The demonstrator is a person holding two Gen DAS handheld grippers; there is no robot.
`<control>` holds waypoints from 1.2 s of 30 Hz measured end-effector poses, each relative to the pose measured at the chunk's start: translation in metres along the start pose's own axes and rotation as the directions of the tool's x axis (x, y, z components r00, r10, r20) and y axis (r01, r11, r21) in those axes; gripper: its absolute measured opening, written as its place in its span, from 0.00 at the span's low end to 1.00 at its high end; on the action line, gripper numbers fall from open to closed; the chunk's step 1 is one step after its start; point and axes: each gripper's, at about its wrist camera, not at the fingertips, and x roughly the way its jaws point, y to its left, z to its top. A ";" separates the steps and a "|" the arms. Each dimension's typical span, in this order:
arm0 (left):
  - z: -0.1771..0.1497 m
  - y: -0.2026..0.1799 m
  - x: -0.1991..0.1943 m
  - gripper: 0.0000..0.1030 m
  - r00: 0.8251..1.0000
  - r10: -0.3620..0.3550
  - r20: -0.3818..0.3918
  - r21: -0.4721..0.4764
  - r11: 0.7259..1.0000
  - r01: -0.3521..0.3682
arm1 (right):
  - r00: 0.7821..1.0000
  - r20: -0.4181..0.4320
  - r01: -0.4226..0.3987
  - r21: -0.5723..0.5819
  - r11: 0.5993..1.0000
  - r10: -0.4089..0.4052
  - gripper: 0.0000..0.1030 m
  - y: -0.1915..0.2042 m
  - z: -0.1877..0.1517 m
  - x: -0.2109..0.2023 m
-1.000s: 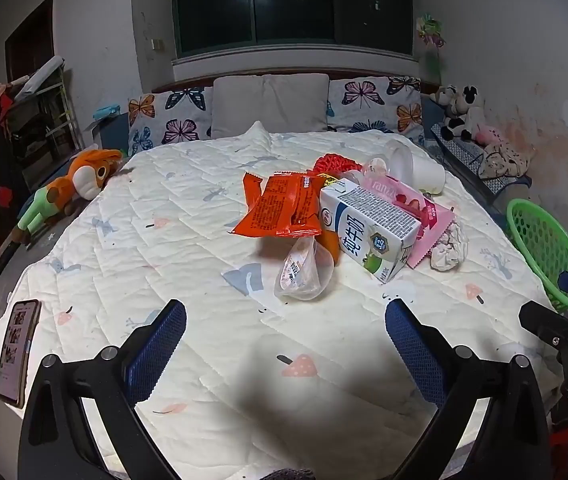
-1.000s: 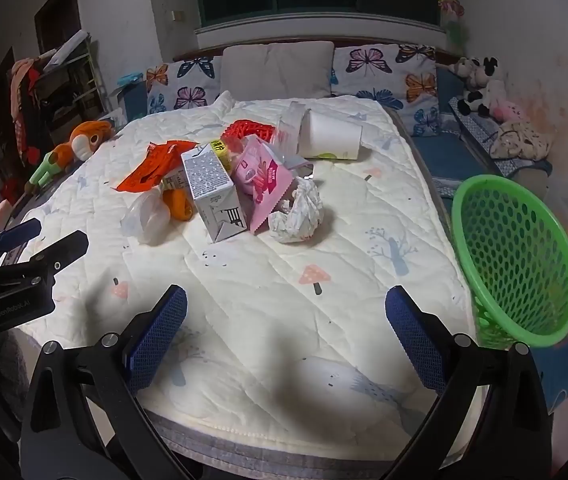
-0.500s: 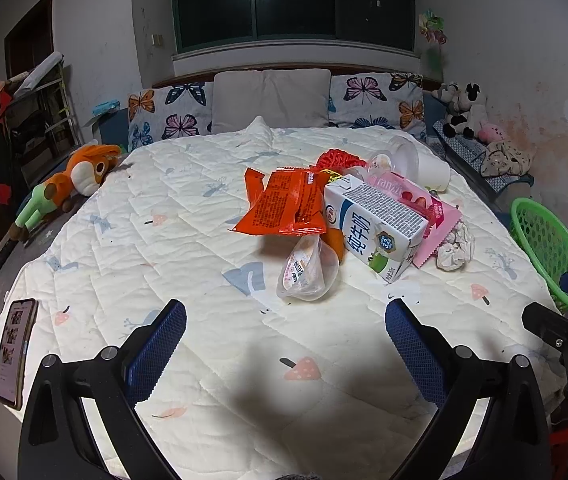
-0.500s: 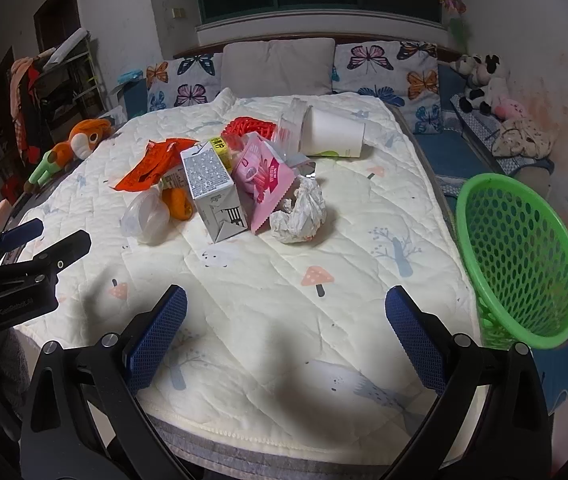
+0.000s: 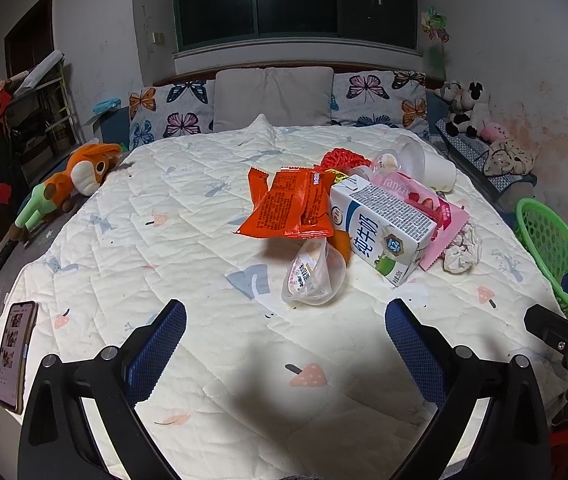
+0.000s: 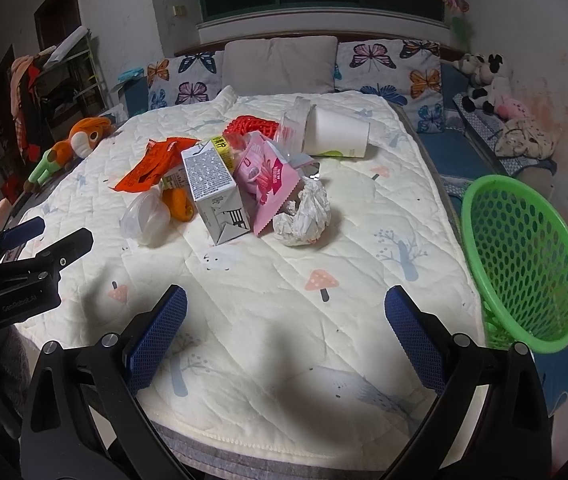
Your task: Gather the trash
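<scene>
A pile of trash lies mid-bed: an orange snack bag (image 5: 292, 208), a white milk carton (image 5: 384, 228), a clear plastic cup (image 5: 316, 272), a pink wrapper (image 6: 272, 176), crumpled paper (image 6: 304, 216) and a white paper cup (image 6: 338, 132). A green mesh basket (image 6: 524, 256) stands off the bed's right side. My left gripper (image 5: 284, 336) is open and empty, short of the plastic cup. My right gripper (image 6: 284, 328) is open and empty, near the bed's front edge, short of the crumpled paper.
A phone (image 5: 14, 352) lies at the bed's left front corner. An orange plush toy (image 5: 68, 184) lies at the left edge. Butterfly pillows (image 5: 380, 96) line the headboard. Soft toys (image 6: 488, 80) sit on a bench at the right wall.
Both grippers have moved slightly forward toward the trash pile, which now looks a little nearer. Both stay open. Nothing on the bed has moved.
</scene>
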 end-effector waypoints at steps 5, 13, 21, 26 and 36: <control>-0.001 0.002 0.001 0.94 1.000 -0.001 -0.001 -0.001 1.000 0.001 | 1.000 0.000 0.001 -0.002 1.000 -0.001 0.95 0.000 0.000 0.000; 0.002 0.001 0.003 0.94 1.000 0.001 -0.003 0.000 1.000 -0.001 | 1.000 -0.005 -0.003 -0.003 1.000 0.003 0.95 0.000 0.003 0.004; 0.007 0.004 0.007 0.94 1.000 0.002 -0.005 0.000 1.000 -0.002 | 1.000 -0.004 -0.009 -0.013 1.000 0.009 0.94 0.000 0.009 0.008; 0.017 0.008 0.014 0.94 1.000 0.012 -0.010 0.007 1.000 -0.012 | 1.000 -0.001 -0.017 -0.026 1.000 0.017 0.92 0.002 0.016 0.009; 0.028 0.024 0.021 0.94 0.999 0.030 -0.010 -0.001 1.000 -0.030 | 0.997 -0.009 -0.078 -0.114 0.990 0.077 0.84 0.019 0.040 0.022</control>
